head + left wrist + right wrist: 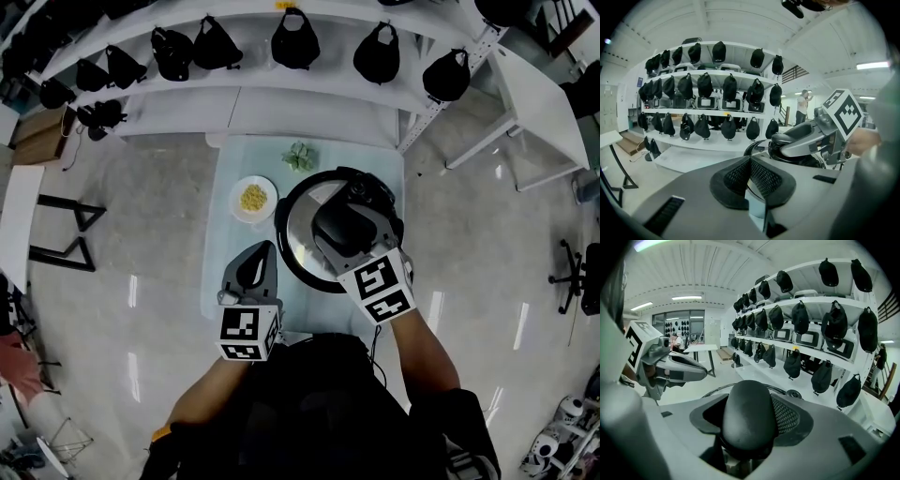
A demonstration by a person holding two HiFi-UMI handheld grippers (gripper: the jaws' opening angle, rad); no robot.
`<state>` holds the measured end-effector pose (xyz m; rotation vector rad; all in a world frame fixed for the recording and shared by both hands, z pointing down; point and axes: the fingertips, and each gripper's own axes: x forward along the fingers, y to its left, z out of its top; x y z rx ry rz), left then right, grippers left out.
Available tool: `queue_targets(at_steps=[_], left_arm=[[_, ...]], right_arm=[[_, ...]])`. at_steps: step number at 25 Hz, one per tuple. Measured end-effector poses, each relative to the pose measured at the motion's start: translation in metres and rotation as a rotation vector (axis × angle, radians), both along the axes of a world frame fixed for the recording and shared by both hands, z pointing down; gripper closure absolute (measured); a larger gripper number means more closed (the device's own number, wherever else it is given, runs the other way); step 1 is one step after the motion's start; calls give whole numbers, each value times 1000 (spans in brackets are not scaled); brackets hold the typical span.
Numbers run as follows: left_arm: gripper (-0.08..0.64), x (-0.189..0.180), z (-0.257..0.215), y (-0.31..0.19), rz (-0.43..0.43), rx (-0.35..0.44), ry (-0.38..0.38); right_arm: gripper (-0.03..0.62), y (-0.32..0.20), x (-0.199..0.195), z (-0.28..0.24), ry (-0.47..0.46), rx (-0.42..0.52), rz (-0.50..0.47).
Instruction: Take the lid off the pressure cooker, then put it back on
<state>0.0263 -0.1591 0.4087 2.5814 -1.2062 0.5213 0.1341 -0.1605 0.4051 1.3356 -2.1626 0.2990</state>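
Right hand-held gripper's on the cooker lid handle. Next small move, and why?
Probably a short, gentle lift with the right hand-held gripper. Its jaws are shut on the lid handle, and the lid looks seated inside the pressure cooker's black rim. The left hand-held gripper is shut, empty, beside the pressure cooker, not bracing it. Whether the lid is locked can't be told.

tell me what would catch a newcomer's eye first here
The big round pressure cooker on the small table, with the right claw shut on its black lid handle. The left claw hangs shut and empty at the cooker's left, and rows of black bags line the shelves behind.
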Motion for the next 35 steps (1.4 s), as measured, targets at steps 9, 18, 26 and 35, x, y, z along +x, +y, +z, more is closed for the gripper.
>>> queue_targets(at_steps=[9,18,26,35], left_arm=[[552,-60,-14,17,-42,30,14],[554,-142,-10,51,-114,29,21],[552,-224,16,89,-209,15,2],[552,-285,42,111,-294,-34,-38]], right_arm=[[298,26,-66,-13,-26,12,-18],[298,56,-156,-4,-34,6,-85],[298,87,-233,20,-31,14,-148],[298,90,-279,59,-48,-16,-138]])
